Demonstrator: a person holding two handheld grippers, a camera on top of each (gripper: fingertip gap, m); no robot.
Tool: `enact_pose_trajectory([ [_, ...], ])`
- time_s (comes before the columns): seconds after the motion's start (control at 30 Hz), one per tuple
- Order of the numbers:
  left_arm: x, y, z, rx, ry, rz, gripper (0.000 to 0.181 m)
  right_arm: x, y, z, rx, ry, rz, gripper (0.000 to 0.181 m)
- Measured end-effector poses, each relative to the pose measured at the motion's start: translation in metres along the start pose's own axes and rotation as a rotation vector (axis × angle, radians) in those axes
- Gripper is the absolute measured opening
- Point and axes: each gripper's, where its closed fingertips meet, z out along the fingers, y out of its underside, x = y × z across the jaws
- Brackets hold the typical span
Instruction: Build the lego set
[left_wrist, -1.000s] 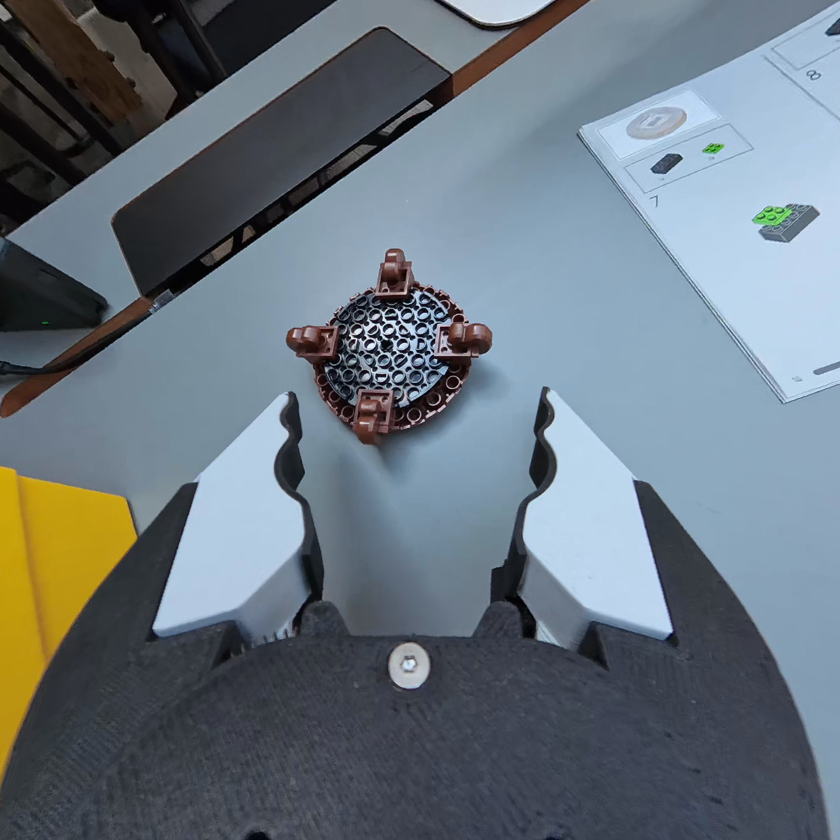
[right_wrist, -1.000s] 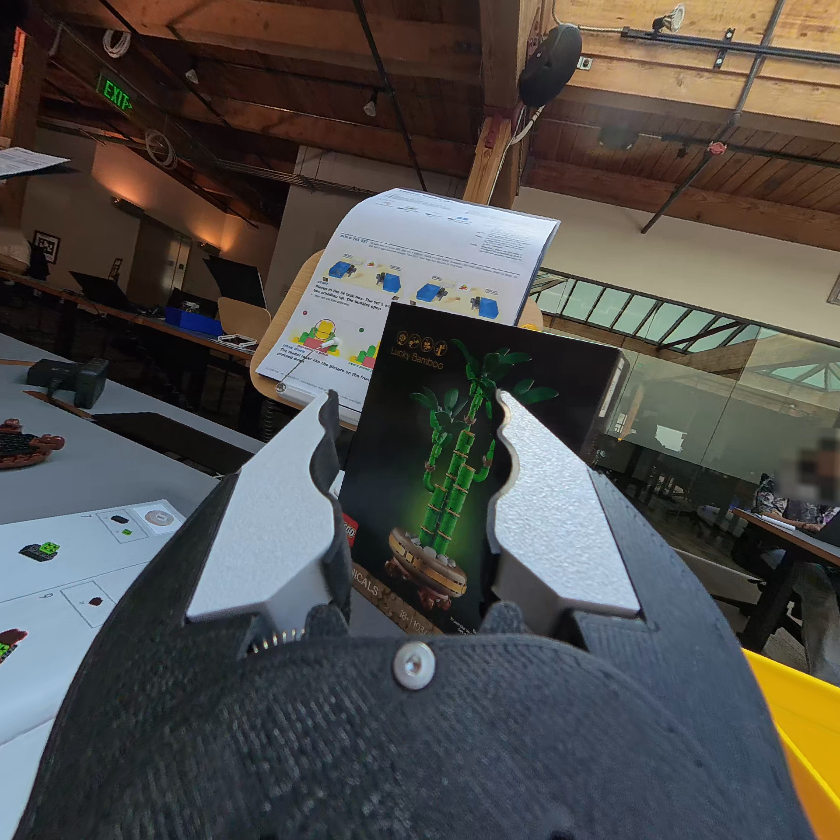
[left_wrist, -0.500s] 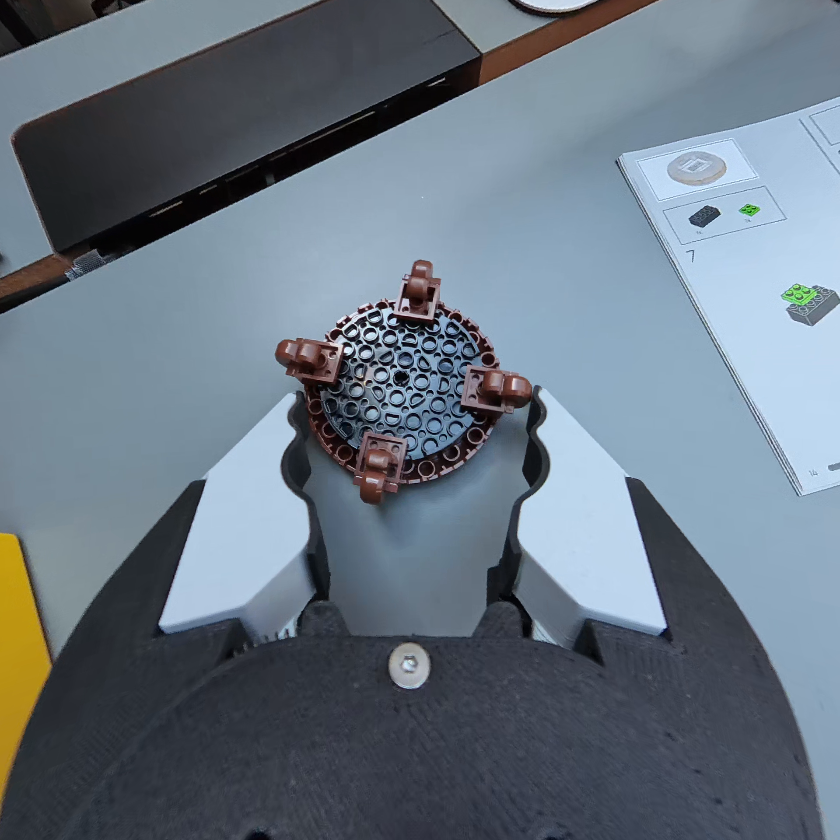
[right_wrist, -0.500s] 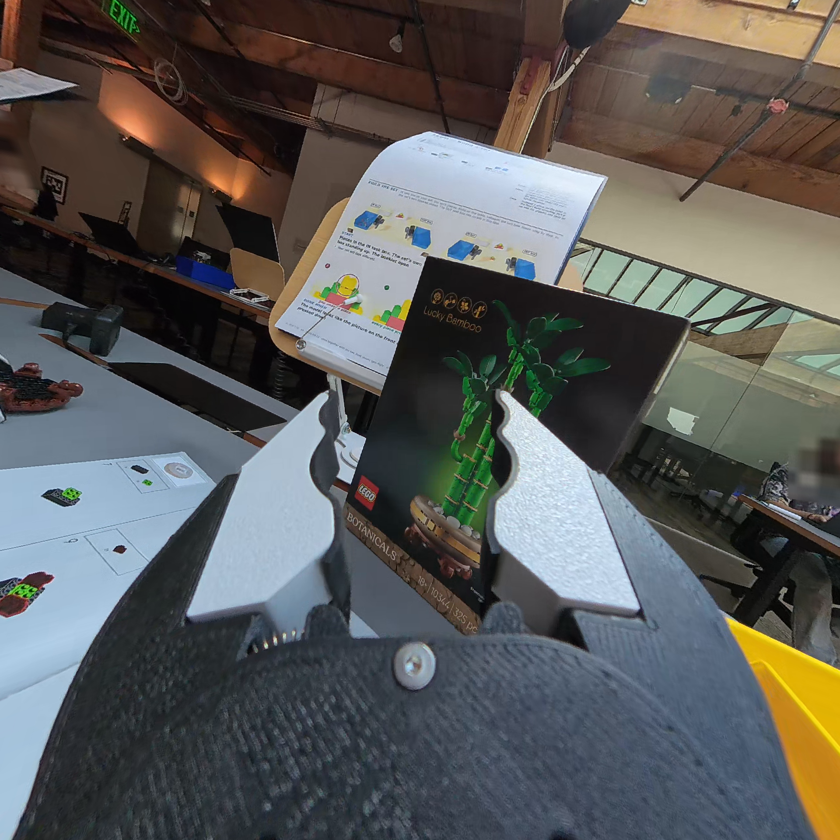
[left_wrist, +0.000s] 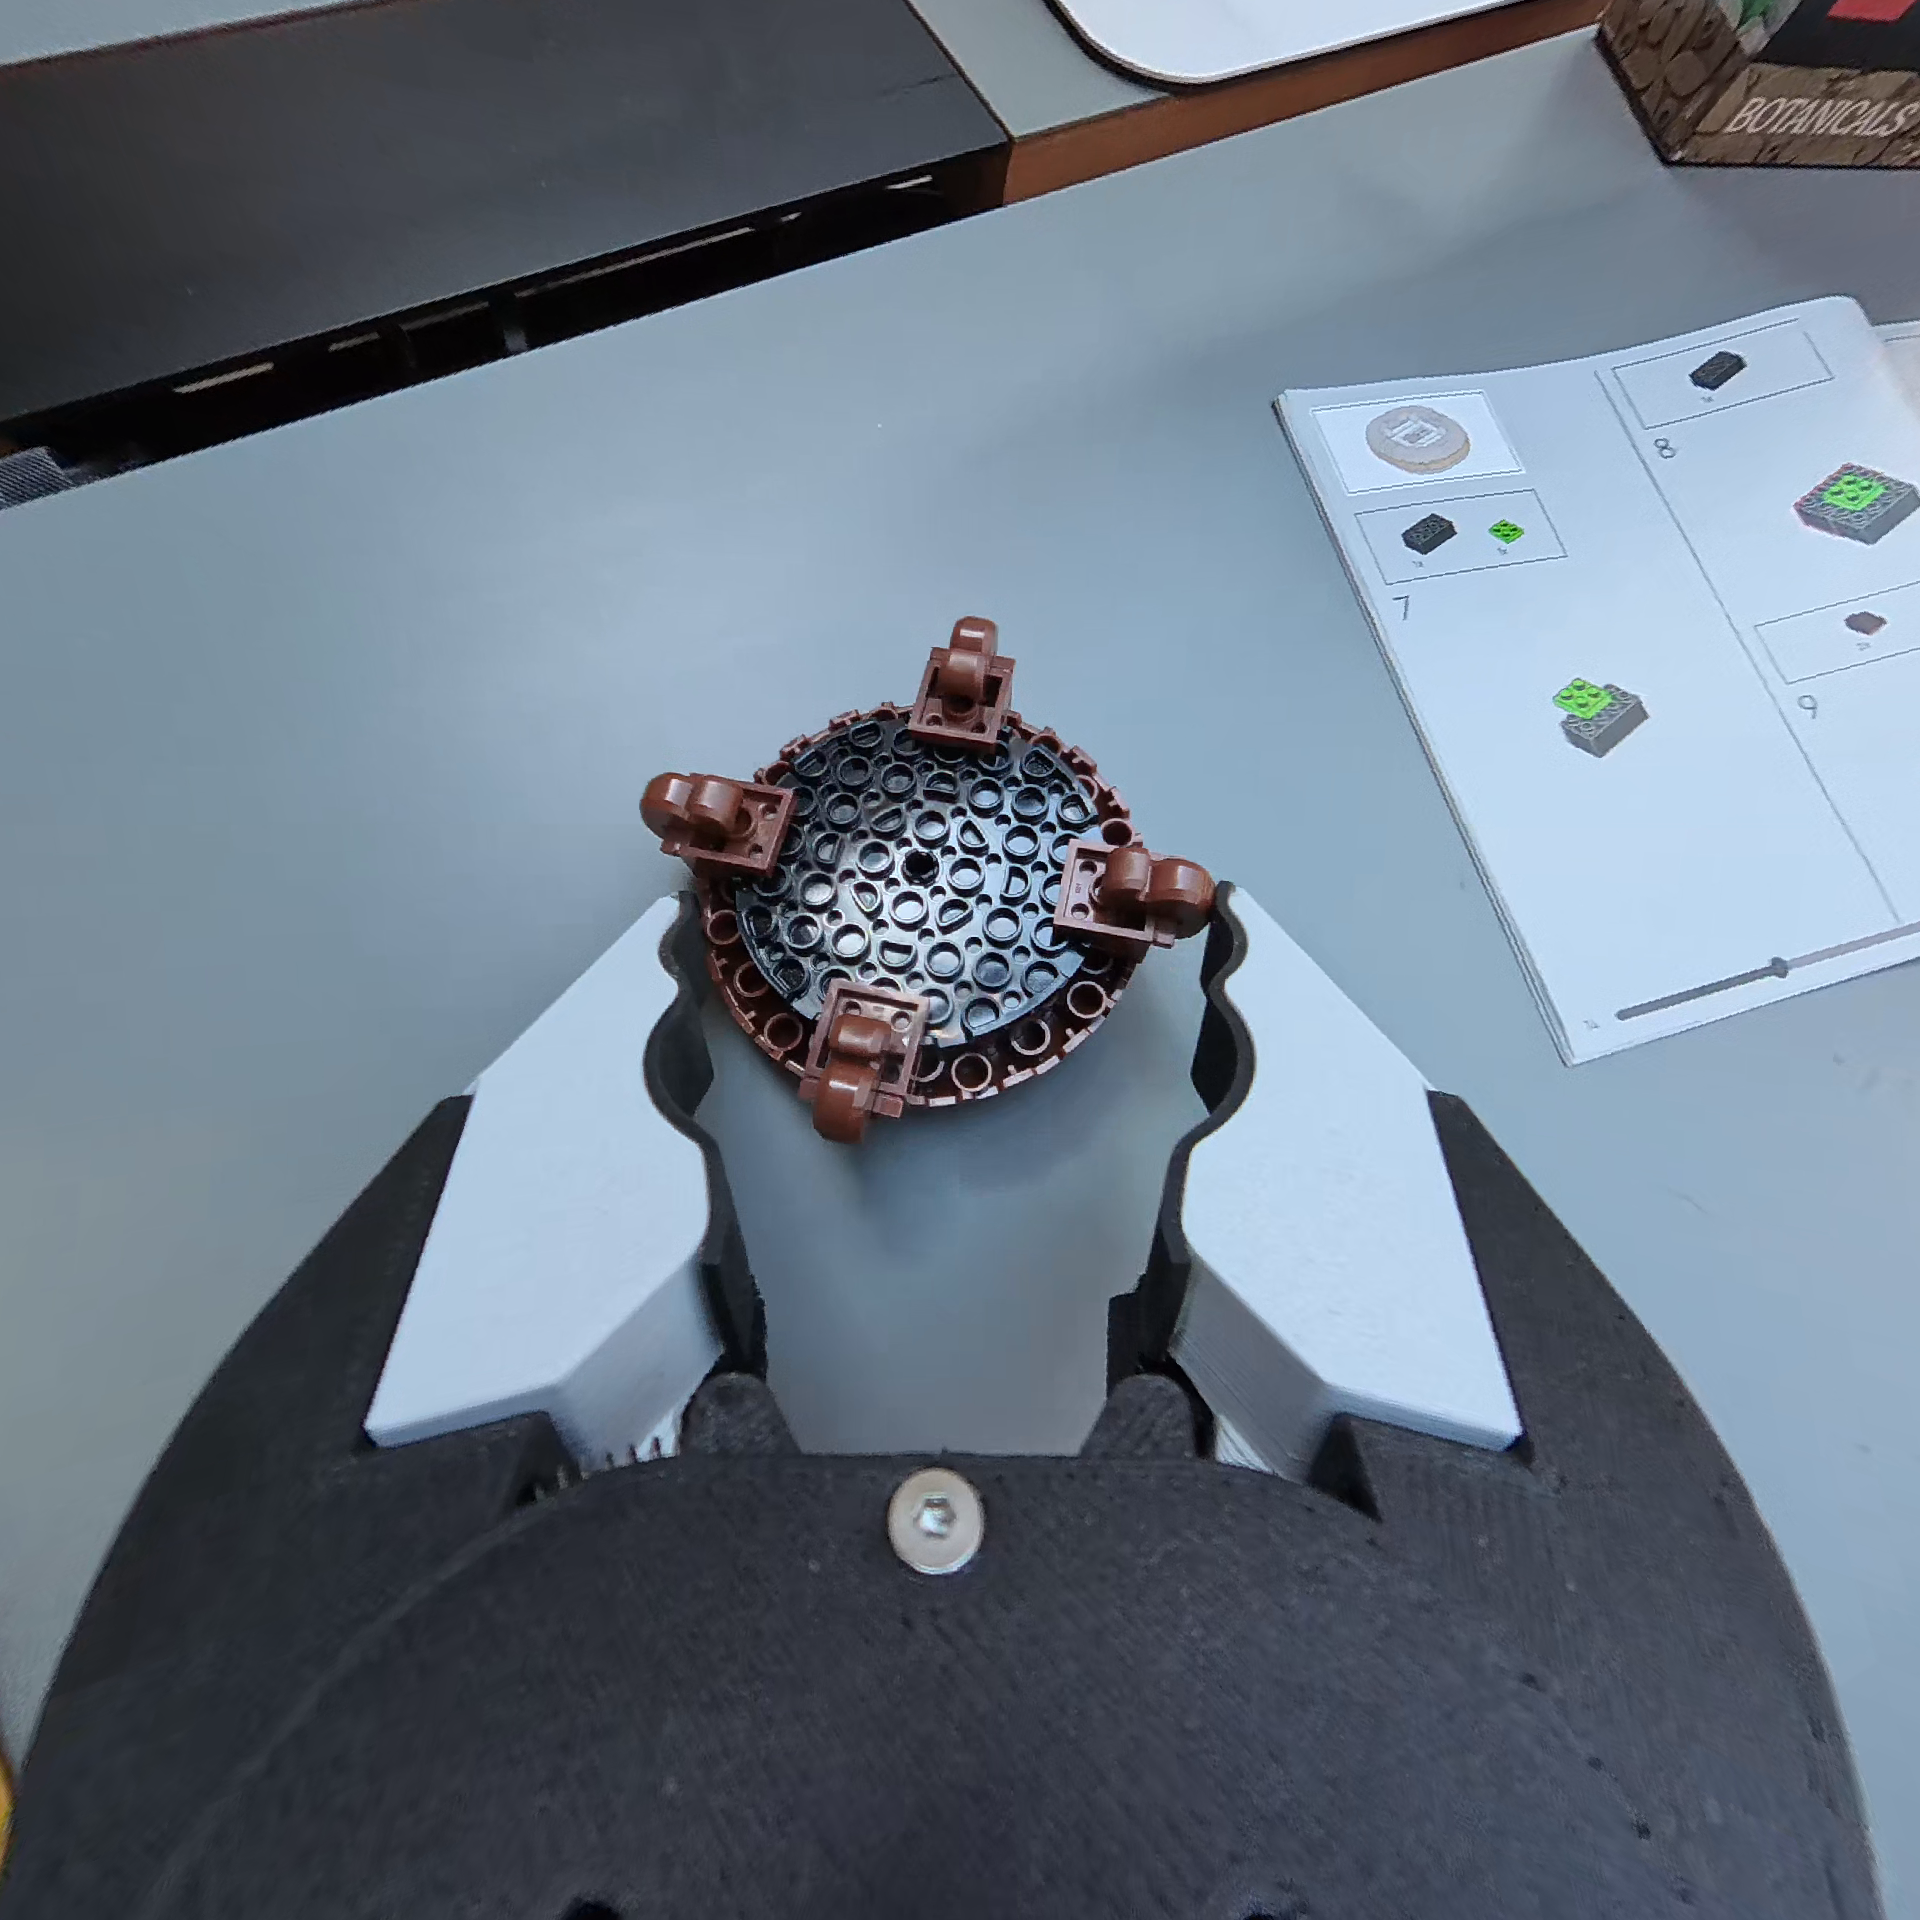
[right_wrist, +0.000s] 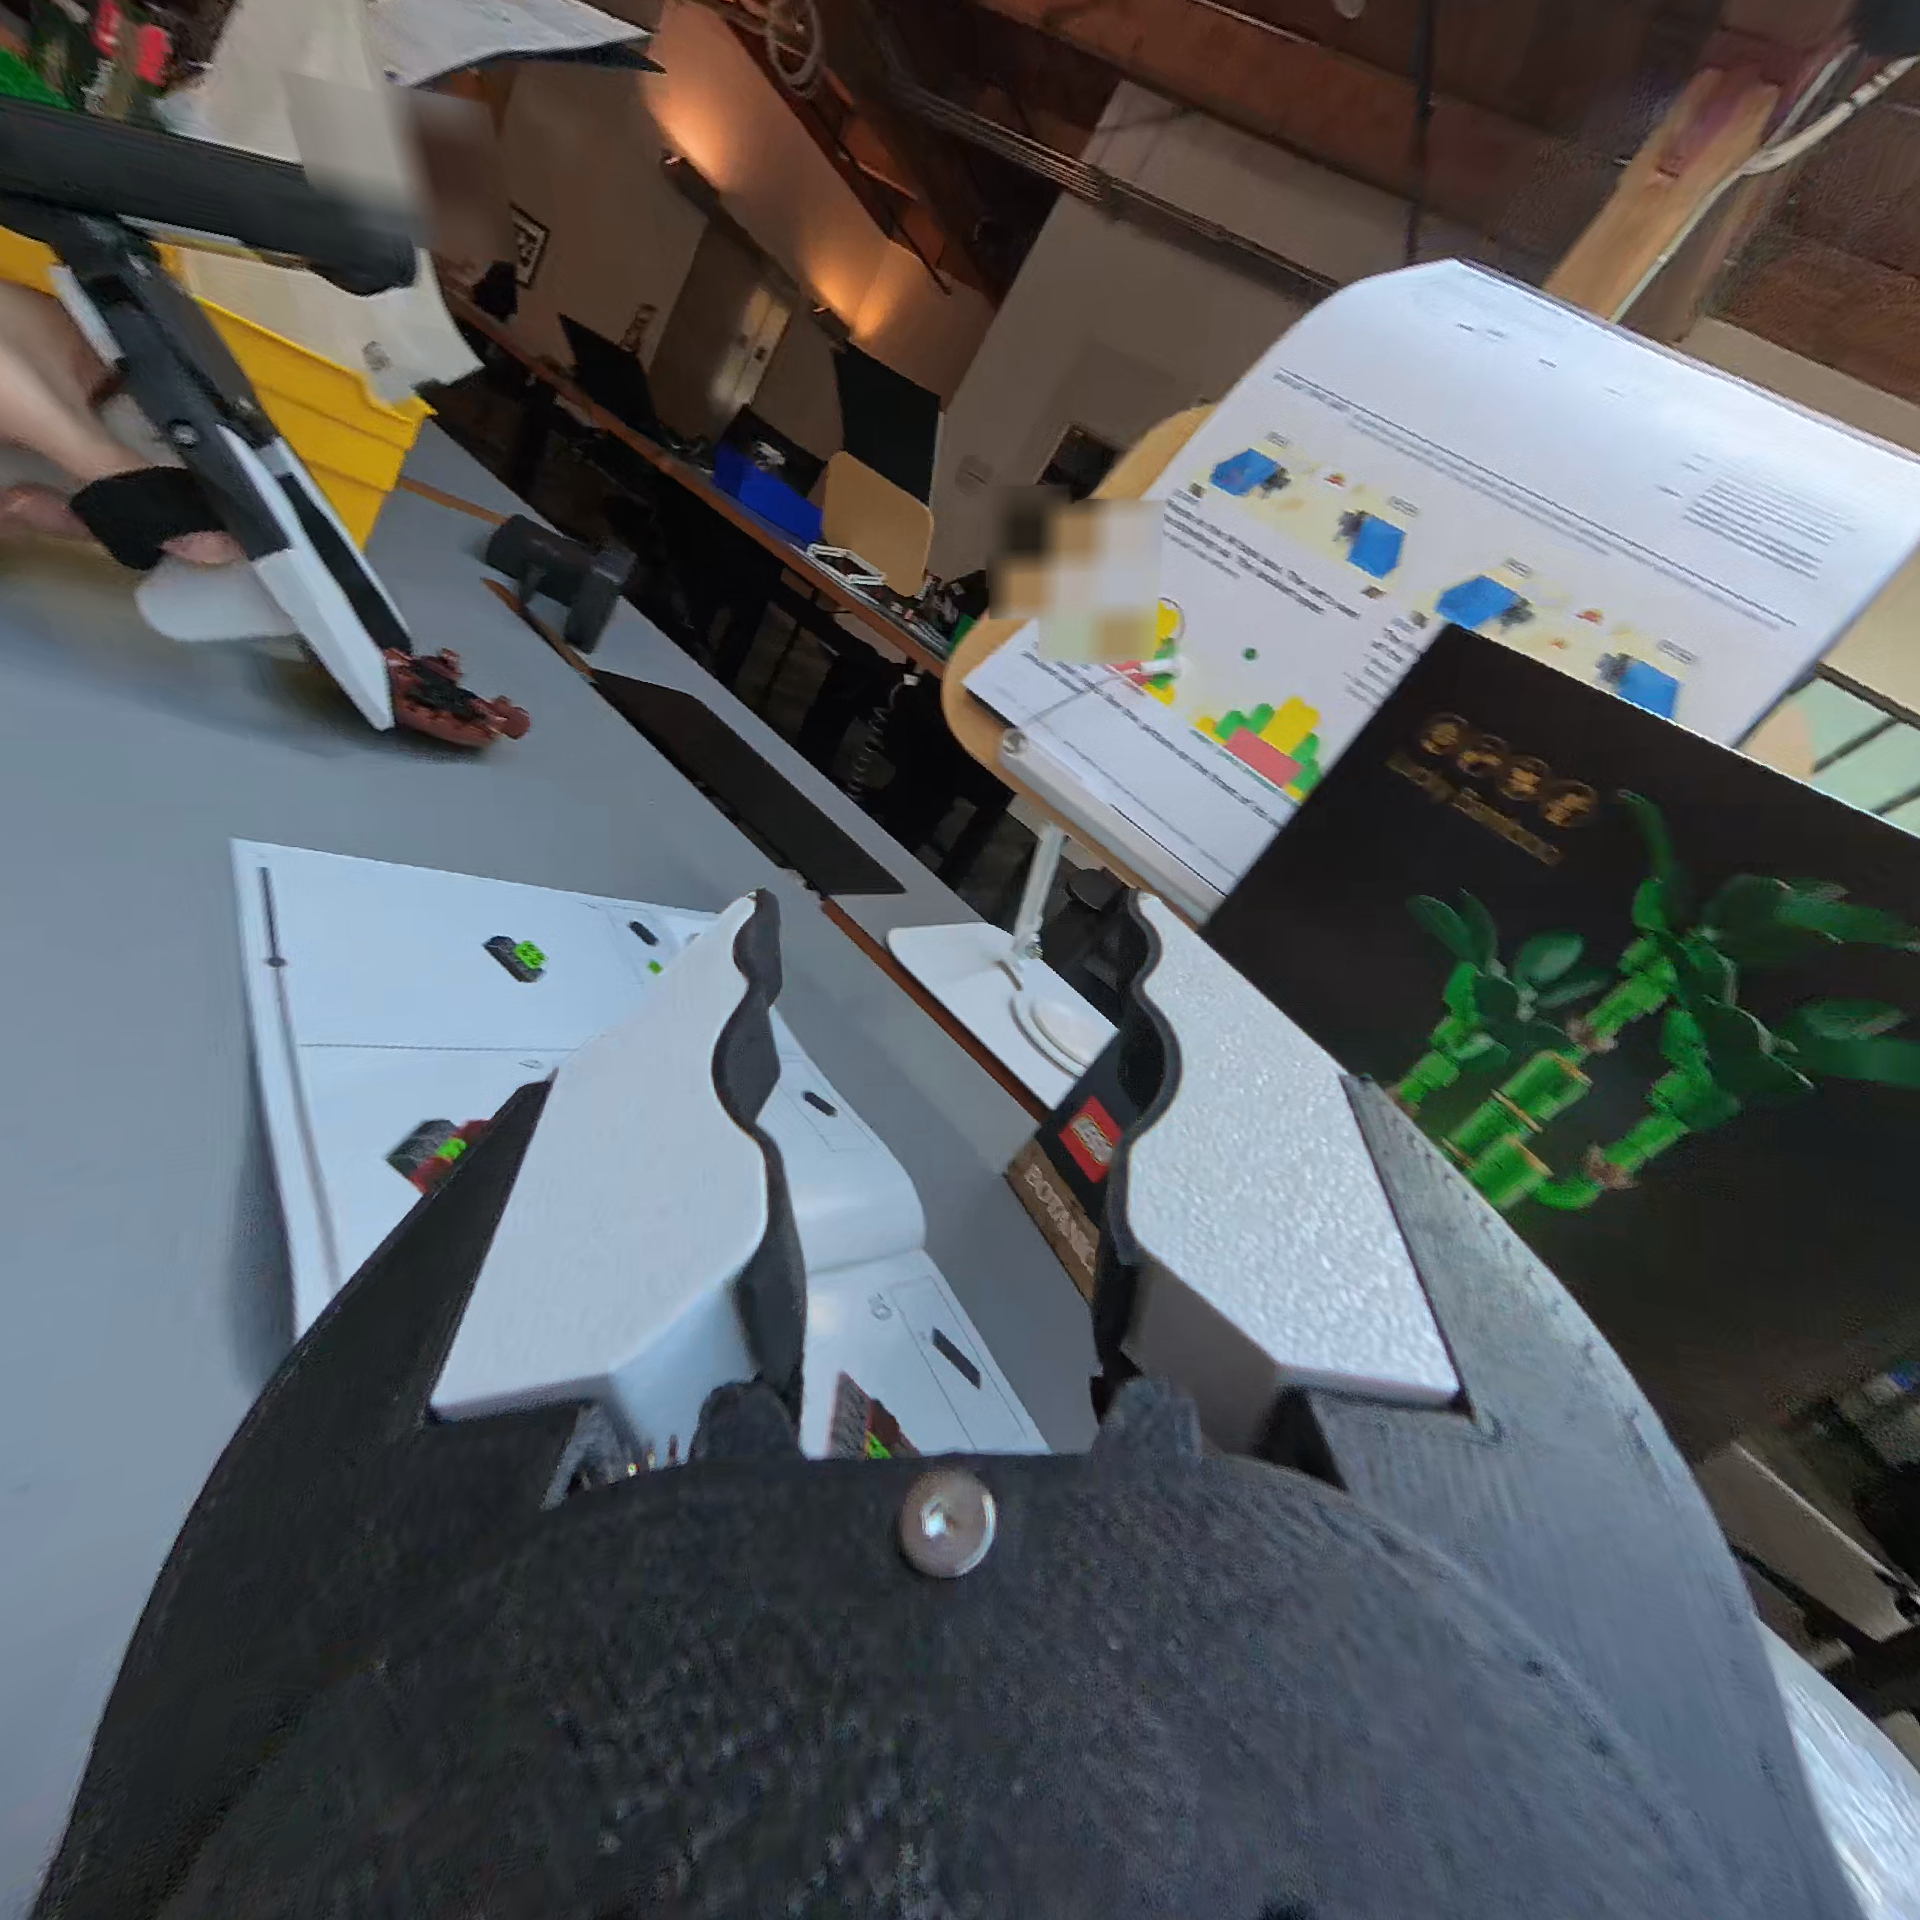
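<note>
A round lego base (left_wrist: 914, 894), black in the middle with a brown rim and four brown clip pieces, lies on the grey table (left_wrist: 416, 665). My left gripper (left_wrist: 951, 909) is open, its fingertips on either side of the base's near half, close to its rim. In the right wrist view the base (right_wrist: 447, 707) shows far left with the left gripper's fingers (right_wrist: 343, 634) at it. My right gripper (right_wrist: 951, 914) is open and empty, held above the open instruction booklet (right_wrist: 416, 997).
The booklet (left_wrist: 1621, 665) lies right of the base. The dark lego box (right_wrist: 1621, 997) stands at the right, with a paper sheet on a stand (right_wrist: 1475, 582) behind. A black slot (left_wrist: 416, 187) runs along the table's far edge. A yellow bin (right_wrist: 312, 426) sits far left.
My left gripper has moved forward until its open fingers flank the base. My right gripper has tipped down and turned left, from facing the box towards the booklet and table.
</note>
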Motion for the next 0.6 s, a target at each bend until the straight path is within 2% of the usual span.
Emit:
enact_pose_trajectory([
  [0.07,0.006,0.0,-0.003,0.007,0.059,-0.02,0.094,-0.056,-0.032,0.022,0.06,-0.157,-0.039,0.064],
  [0.13,0.011,0.0,-0.007,0.009,0.126,-0.047,0.094,-0.127,-0.059,0.052,0.09,-0.349,-0.259,0.062],
  [0.23,0.022,-0.003,-0.014,0.027,0.264,-0.129,0.094,-0.203,-0.056,0.111,0.064,-0.492,-0.651,0.063],
  [0.3,0.022,-0.003,-0.017,0.05,0.306,-0.17,0.094,-0.219,-0.027,0.15,-0.047,-0.527,-0.758,0.058],
  [0.37,0.023,-0.001,-0.021,0.045,0.335,-0.172,0.093,-0.22,-0.013,0.173,-0.081,-0.534,-0.765,0.057],
  [0.53,0.024,0.002,-0.024,0.031,0.375,-0.155,0.094,-0.236,0.013,0.19,-0.097,-0.656,-0.669,0.057],
  [0.6,0.023,0.001,-0.025,0.04,0.391,-0.169,0.094,-0.243,0.014,0.193,-0.085,-0.673,-0.615,0.05],
])
